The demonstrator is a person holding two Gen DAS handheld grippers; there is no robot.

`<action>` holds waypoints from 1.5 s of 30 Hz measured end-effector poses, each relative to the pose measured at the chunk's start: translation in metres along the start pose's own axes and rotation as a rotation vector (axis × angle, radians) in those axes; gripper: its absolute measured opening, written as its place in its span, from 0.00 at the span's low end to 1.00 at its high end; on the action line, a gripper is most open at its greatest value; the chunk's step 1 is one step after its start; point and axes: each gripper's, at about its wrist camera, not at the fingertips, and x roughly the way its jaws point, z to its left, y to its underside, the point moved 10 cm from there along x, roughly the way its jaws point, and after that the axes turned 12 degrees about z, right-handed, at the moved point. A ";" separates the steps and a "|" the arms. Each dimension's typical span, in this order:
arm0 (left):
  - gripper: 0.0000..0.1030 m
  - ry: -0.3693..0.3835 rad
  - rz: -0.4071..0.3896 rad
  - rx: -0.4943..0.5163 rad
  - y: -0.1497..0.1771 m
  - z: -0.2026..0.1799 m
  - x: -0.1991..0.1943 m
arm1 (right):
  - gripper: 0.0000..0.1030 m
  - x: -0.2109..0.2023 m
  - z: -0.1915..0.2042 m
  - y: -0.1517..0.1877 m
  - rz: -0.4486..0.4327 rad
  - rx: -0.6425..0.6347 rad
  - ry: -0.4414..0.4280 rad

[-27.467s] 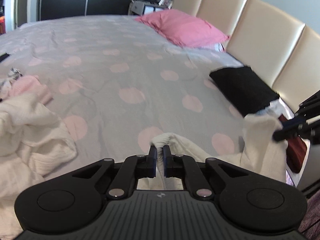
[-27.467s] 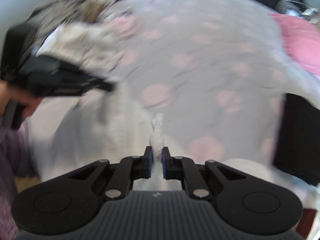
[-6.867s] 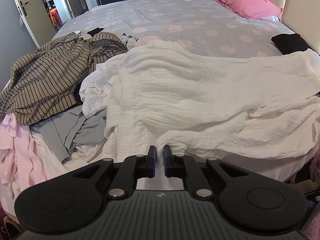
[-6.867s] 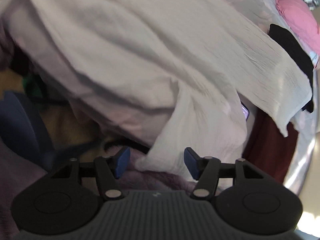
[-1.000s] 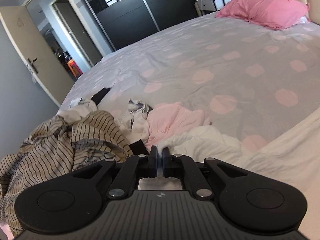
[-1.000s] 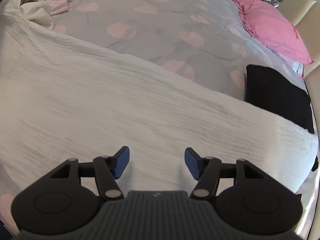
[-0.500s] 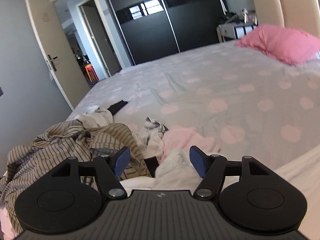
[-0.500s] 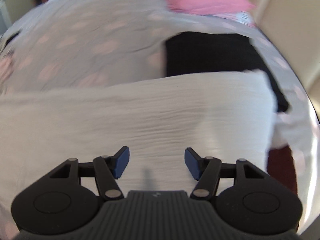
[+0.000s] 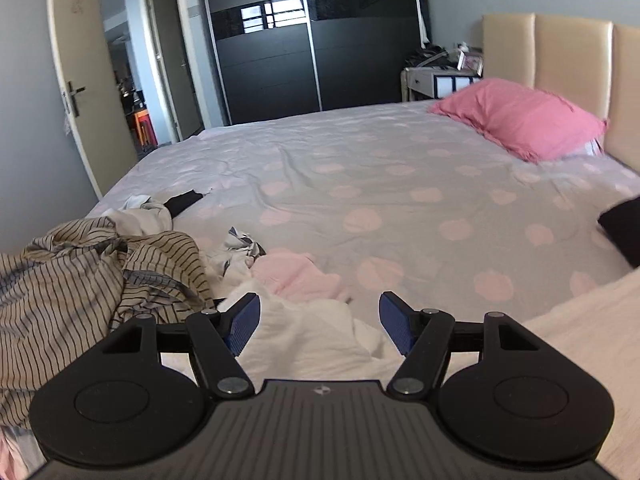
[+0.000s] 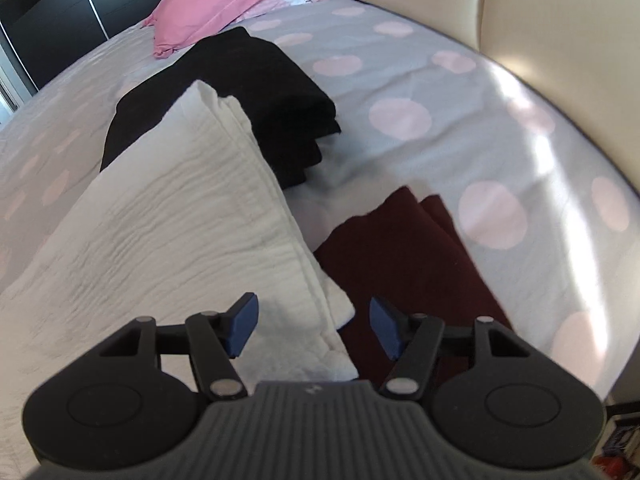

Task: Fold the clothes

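Between the spread blue pads of the left gripper (image 9: 319, 323) lies a bunched end of the white garment (image 9: 304, 340), untouched by either pad; its jaws have just been opening. Jaws on the right gripper (image 10: 312, 326) also stand apart and empty, over the near right corner of that same crinkled white cloth (image 10: 172, 216), folded into a long band. It looks light, soft and limp, likely to sag and shift, so corners or the layered edge seem the best holds. Just beside it lie a folded dark red piece (image 10: 404, 256) and a folded black one (image 10: 256, 92). Underneath is the grey spotted bedspread (image 9: 400, 184), with a striped shirt (image 9: 80, 276) heaped near left, a pink pillow (image 9: 516, 120) far right, and dark wardrobe doors (image 9: 288, 48) beyond.
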 end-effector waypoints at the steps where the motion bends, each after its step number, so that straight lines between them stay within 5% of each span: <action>1: 0.63 -0.006 0.005 0.012 0.002 -0.004 0.002 | 0.63 0.002 -0.001 -0.001 -0.004 0.000 -0.004; 6: 0.63 0.027 0.051 -0.010 0.016 -0.020 0.010 | 0.55 0.028 0.001 0.006 0.065 0.019 -0.024; 8: 0.63 0.055 0.076 -0.033 0.021 -0.024 0.012 | 0.33 0.036 0.007 0.010 0.101 0.010 -0.024; 11: 0.63 0.088 0.105 -0.036 0.027 -0.031 0.014 | 0.15 0.027 0.020 0.007 0.090 -0.040 0.002; 15: 0.63 0.091 0.098 -0.001 0.027 -0.036 0.010 | 0.13 -0.002 0.029 0.000 0.040 -0.020 0.029; 20: 0.63 0.142 0.094 -0.018 0.027 -0.042 0.003 | 0.13 -0.050 0.060 -0.005 -0.040 0.031 -0.107; 30: 0.63 0.216 0.100 -0.021 0.042 -0.051 -0.020 | 0.12 -0.098 0.209 0.009 -0.062 -0.171 -0.343; 39: 0.63 0.214 0.121 -0.021 0.062 -0.040 -0.033 | 0.12 -0.097 0.338 0.078 0.050 -0.447 -0.450; 45: 0.63 0.234 0.175 -0.034 0.080 -0.036 -0.033 | 0.12 -0.078 0.413 0.162 0.210 -0.666 -0.505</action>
